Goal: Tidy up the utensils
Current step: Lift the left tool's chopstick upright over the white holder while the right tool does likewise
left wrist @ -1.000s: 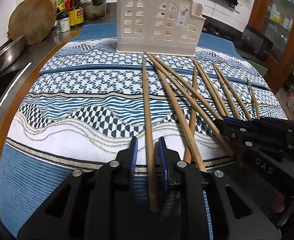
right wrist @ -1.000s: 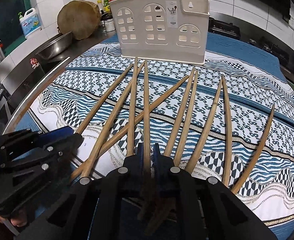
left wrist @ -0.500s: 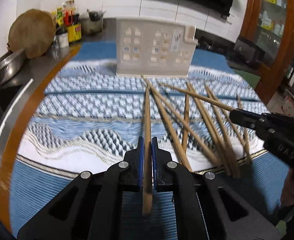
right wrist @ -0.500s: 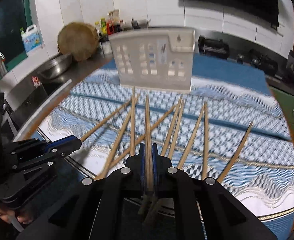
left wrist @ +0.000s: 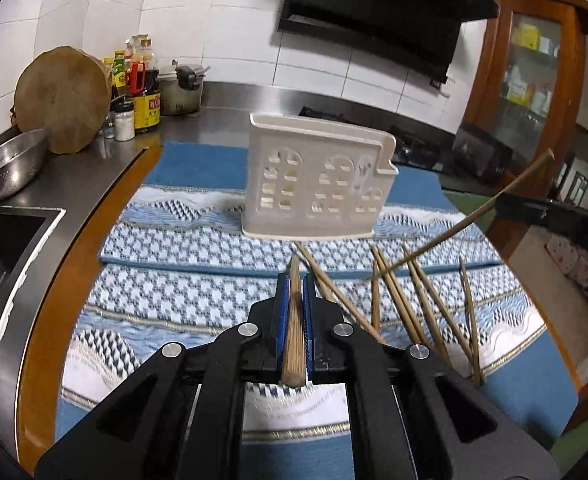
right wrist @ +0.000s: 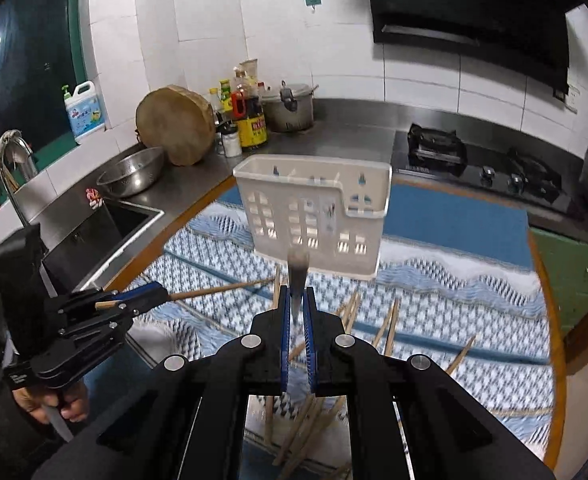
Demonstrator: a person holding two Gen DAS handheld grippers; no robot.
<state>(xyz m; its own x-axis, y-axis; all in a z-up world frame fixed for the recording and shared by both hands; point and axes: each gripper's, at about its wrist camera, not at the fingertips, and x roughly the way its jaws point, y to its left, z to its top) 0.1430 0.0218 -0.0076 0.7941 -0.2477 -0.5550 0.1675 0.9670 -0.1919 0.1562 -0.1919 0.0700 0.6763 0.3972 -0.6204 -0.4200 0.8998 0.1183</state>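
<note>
Nearest the lens, the left tongs (left wrist: 294,308) are gripping one chopstick (left wrist: 294,320) between their blue pads, its long axis running straight forward along the fingers and its blunt end showing at the back of the clamp. The right tongs (right wrist: 297,320) are likewise pinching a second chopstick (right wrist: 297,276), blurred in the right wrist view; in the left wrist view the same stick (left wrist: 466,218) is slanting in the air, one end pointing down toward the cloth and the other rising up to the right. Just beyond and below both tongs, the remaining chopsticks (left wrist: 414,304) are lying loose on the patterned blue-and-white cloth (left wrist: 181,292) covering the table, mostly pointing away toward the far side. Farther on, the cream plastic utensil holder (right wrist: 314,220) is standing upright on the cloth with its open top facing up, dead ahead of both pairs of tongs and seemingly about equally near to each. Judging from this, each held stick probably needs tipping from lengthwise to upright before it can drop through the open top. Behind the holder, a round wooden chopping block (left wrist: 63,100), sauce bottles (left wrist: 145,88) and a steel bowl (left wrist: 3,168) are sitting on the steel worktop.
</note>
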